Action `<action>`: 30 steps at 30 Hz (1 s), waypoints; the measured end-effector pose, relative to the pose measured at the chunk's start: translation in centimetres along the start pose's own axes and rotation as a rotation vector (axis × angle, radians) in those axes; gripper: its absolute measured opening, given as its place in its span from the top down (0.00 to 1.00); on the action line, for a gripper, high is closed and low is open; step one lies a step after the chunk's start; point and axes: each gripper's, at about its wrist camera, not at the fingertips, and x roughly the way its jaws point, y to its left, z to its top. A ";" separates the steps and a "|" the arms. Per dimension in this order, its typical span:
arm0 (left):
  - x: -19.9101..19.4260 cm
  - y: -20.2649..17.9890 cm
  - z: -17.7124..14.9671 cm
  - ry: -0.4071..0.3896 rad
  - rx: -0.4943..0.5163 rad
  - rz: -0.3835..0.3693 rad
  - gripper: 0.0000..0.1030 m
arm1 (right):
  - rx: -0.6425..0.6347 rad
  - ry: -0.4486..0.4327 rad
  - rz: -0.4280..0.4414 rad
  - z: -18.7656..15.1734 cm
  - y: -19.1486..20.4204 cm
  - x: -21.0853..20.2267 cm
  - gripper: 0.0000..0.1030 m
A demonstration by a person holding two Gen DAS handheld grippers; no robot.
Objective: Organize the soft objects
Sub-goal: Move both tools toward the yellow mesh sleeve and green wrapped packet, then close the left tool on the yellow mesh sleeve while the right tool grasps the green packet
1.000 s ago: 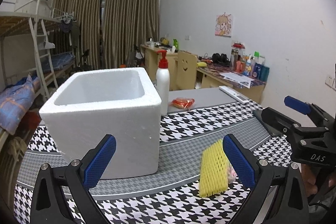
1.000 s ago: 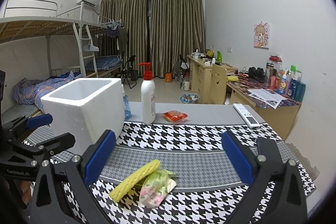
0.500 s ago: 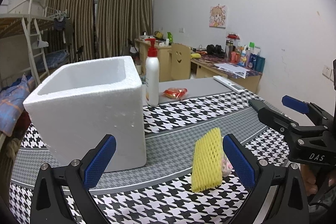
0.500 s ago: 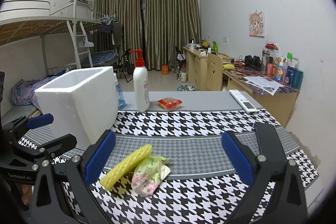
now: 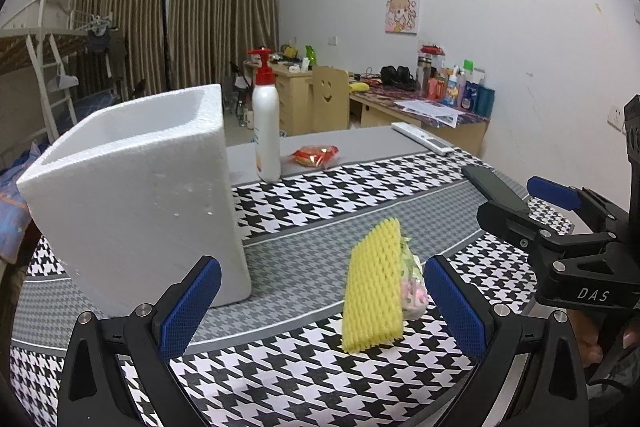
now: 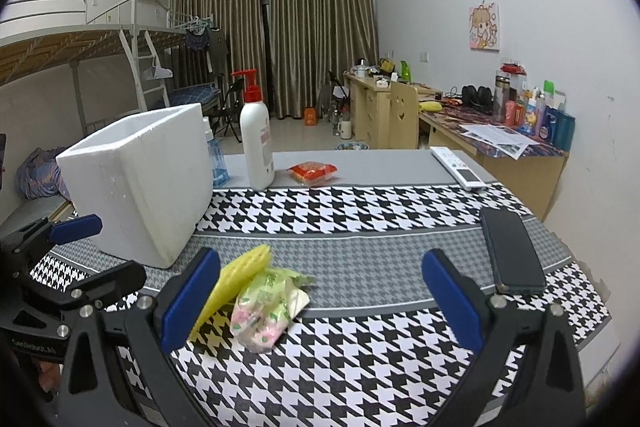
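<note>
A yellow foam net sleeve lies on the houndstooth tablecloth, with a green and pink tissue pack against its right side. Both also show in the right wrist view, the sleeve and the pack. A white foam box stands open-topped to the left; it also shows in the right wrist view. My left gripper is open and empty, just short of the sleeve. My right gripper is open and empty, around the near side of the pack.
A white pump bottle and a red snack packet stand behind the box. A remote and a black phone lie at the right. A blue bottle is behind the box. The table's right edge is close.
Both grippers have moved closer to the yellow sleeve and tissue pack, which look larger and nearer the fingers. The box has slid left in the left wrist view. Nothing was grasped.
</note>
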 end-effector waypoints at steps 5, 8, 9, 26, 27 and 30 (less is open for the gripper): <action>0.5 -0.6 -0.4 0.018 0.012 0.003 0.01 | 0.011 0.011 -0.003 -0.4 -0.7 0.0 0.01; 0.8 -0.9 -0.4 0.027 0.017 -0.010 0.01 | 0.008 0.014 -0.005 -0.6 -0.9 0.1 0.01; 0.9 -1.0 -0.5 0.029 0.018 -0.015 0.01 | 0.004 0.016 -0.006 -0.6 -0.9 0.2 0.01; 3.6 -2.4 -1.9 0.131 0.064 -0.044 0.08 | 0.021 0.078 -0.008 -1.4 -1.4 1.9 0.01; 3.7 -2.4 -2.0 0.138 0.066 -0.044 0.09 | 0.021 0.080 -0.005 -1.4 -1.4 1.9 0.01; 4.2 -2.3 -2.2 0.157 0.061 -0.035 0.13 | 0.022 0.089 -0.001 -1.5 -1.4 2.1 0.01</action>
